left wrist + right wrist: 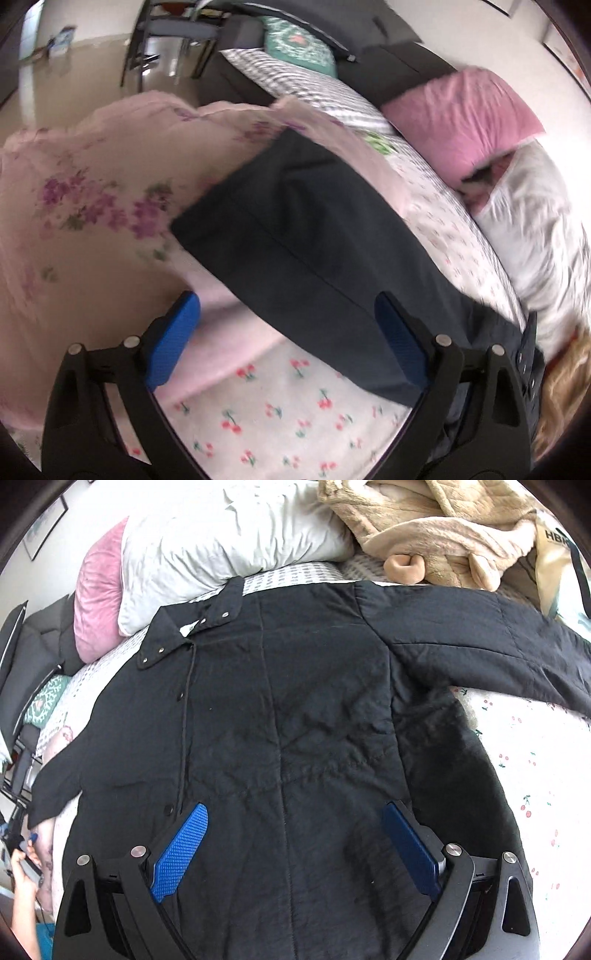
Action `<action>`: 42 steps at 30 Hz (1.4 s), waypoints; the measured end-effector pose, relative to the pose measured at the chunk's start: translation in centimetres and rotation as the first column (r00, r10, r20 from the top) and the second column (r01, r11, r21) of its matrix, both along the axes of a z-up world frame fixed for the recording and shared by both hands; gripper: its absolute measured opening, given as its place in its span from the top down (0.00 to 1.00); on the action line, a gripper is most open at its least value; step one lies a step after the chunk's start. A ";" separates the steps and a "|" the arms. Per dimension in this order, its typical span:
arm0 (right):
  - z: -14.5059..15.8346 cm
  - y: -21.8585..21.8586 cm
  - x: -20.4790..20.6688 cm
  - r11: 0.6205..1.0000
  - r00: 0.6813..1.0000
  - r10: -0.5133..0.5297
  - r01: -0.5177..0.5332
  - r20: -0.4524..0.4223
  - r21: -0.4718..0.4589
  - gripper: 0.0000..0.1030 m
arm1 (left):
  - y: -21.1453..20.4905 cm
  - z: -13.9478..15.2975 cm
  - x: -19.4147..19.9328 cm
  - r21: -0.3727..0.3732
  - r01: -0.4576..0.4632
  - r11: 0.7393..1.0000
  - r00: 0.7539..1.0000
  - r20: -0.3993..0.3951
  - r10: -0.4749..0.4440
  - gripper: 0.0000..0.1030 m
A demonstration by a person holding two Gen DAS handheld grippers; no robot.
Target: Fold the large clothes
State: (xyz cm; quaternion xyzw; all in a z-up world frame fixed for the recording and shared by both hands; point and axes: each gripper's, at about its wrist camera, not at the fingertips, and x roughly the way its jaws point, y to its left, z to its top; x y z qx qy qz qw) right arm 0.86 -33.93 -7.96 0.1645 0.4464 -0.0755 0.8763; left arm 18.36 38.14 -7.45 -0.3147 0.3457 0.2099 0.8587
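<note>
A large black jacket lies spread flat on the bed, collar toward the pillows, one sleeve stretched to the right. My right gripper is open just above the jacket's lower body, blue pads apart, holding nothing. In the left wrist view the jacket's other sleeve lies across a pink floral blanket. My left gripper is open over the sleeve near the shoulder, empty.
A pink pillow and a white pillow lie at the head of the bed. A beige fleece heap sits at the far right corner. The cherry-print sheet covers the bed. The floor and a chair lie beyond.
</note>
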 end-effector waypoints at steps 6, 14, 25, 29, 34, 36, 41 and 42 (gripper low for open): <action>-0.4 -0.6 -0.3 1.000 1.000 -0.009 0.009 -0.016 0.009 0.05 | 1.9 0.4 0.9 -0.011 -0.051 0.999 0.998 0.031 0.051 0.56; 0.0 -0.9 -0.3 0.999 1.000 -0.028 0.028 0.000 0.036 0.05 | -0.3 6.7 1.4 0.040 -0.005 0.999 0.982 0.191 -0.003 0.91; 0.5 0.2 0.0 0.998 1.000 -0.006 0.004 0.026 0.070 0.05 | -15.9 18.5 2.7 0.196 0.346 0.918 0.818 0.416 -0.397 0.92; 0.7 0.6 0.4 0.997 0.999 0.001 -0.004 0.035 0.076 0.05 | -24.4 19.8 3.1 0.254 0.516 0.818 0.717 0.394 -0.574 0.92; 0.4 0.9 1.1 0.994 0.999 0.006 -0.010 0.032 0.108 0.05 | -34.1 18.3 3.0 0.279 0.652 0.705 0.618 0.342 -0.707 0.92; 0.4 1.2 1.3 0.994 0.999 0.017 -0.020 0.034 0.110 0.05 | -37.7 16.8 2.9 0.257 0.703 0.664 0.590 0.311 -0.745 0.92; 0.3 1.5 1.9 0.991 0.996 0.036 -0.045 0.078 0.122 0.05 | -44.8 11.6 2.4 0.164 0.872 0.461 0.444 0.128 -0.887 0.62; 0.3 1.5 2.0 0.990 0.996 0.036 -0.047 0.084 0.132 0.05 | -45.2 10.9 1.7 0.173 0.884 0.434 0.422 0.103 -0.901 0.50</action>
